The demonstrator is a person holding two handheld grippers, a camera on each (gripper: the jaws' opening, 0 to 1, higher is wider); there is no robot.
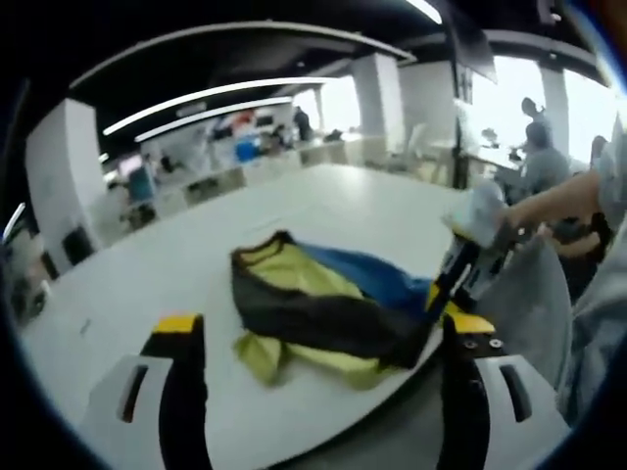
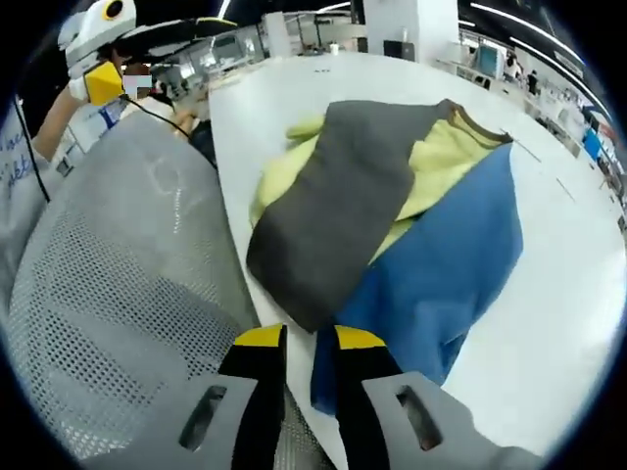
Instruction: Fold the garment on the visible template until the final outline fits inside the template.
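A garment (image 1: 313, 304) in grey, yellow and blue lies bunched near the edge of a white table (image 1: 323, 196). In the right gripper view the garment (image 2: 343, 196) spreads ahead, with a grey panel over yellow and blue parts. My right gripper (image 2: 309, 338) is shut on its near hem at the table edge. The left gripper view shows that same right gripper (image 1: 453, 279) pinching the garment's right corner, a hand behind it. My left gripper (image 1: 323, 325) hangs open in front of the garment, jaws wide apart and holding nothing. It appears as a white and yellow left gripper (image 2: 98, 39) high in the right gripper view.
A grey mesh chair (image 2: 127, 274) stands against the table's near edge, also seen as the chair (image 1: 534, 294) at the right. The table's far side (image 2: 578, 294) is bare white. Desks, pillars and seated people (image 1: 537, 147) fill the office beyond.
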